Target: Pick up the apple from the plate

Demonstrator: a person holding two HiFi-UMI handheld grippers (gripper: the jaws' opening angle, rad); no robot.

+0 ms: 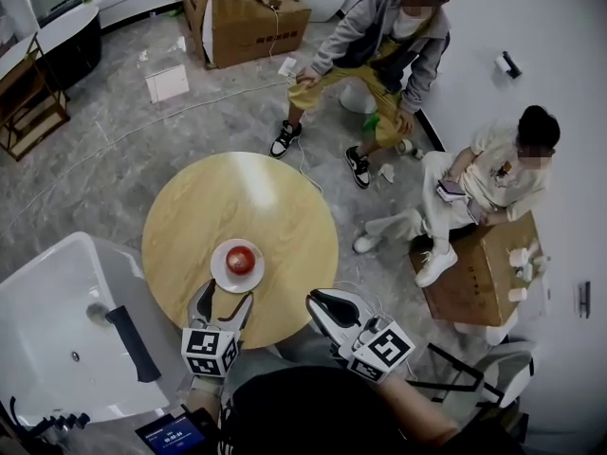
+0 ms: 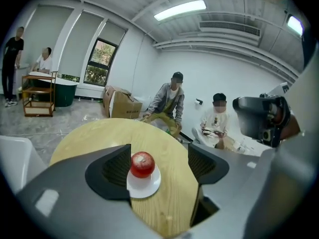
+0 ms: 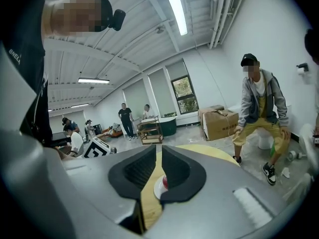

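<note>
One apple [image 1: 241, 259], one white plate [image 1: 219, 275], one round table [image 1: 237, 197], and two grippers: left gripper [image 1: 228, 290], right gripper [image 1: 316, 301].

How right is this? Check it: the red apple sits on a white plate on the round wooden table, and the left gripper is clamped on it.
The left gripper is not clamped on the apple: the left gripper view shows its jaws apart and clear of it. The apple does sit on the white plate on the round wooden table.
</note>
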